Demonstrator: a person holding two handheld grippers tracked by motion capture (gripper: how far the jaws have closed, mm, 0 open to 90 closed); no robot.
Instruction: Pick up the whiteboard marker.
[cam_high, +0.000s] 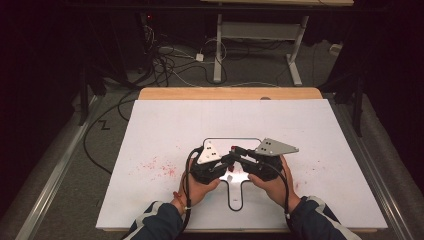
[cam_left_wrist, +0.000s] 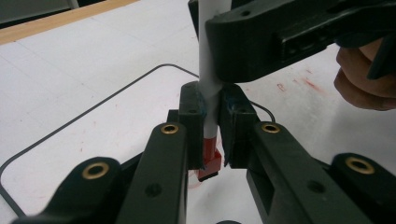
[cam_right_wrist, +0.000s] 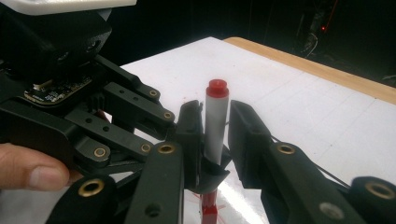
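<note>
Both tools gripping upright white marker, red cap

Marker: white barrel, red end cap uppermost, red cap at the bottom. Pose: upright, its lower end at the white board, at 6 o'clock of board centre.

The room is dark beyond the lit white tabletop, which has a wooden far edge. Behind it, tangled cables lie on grey floor near a white-legged desk.
</note>
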